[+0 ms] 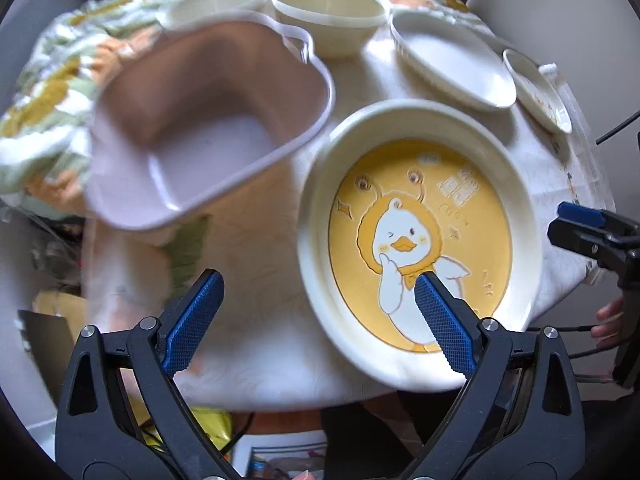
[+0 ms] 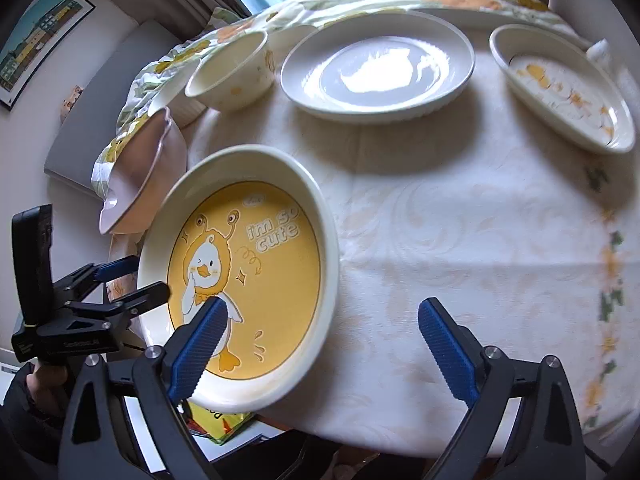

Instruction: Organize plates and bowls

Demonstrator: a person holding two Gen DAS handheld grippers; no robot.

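Left wrist view: left gripper point(image 1: 318, 312) spread wide, holding nothing, its right finger over the near rim of the duck plate point(image 1: 420, 240). Right gripper point(image 2: 320, 340) likewise released, beside that plate. Plate overhangs the table point(image 2: 460, 240) edge, likely for easier rim access. Pink bowl point(image 1: 208, 120) sits left of it; further back, cream bowl point(image 1: 328, 12), white plate point(image 2: 376, 66), oval dish point(image 2: 560, 88) unstacked.

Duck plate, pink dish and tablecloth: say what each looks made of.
Duck plate: likely melamine or glazed ceramic; smooth cream rim, printed yellow cartoon.
Pink dish: probably matte plastic; thin moulded rim, soft sheen.
Tablecloth: woven fabric; damask swirls, creases.
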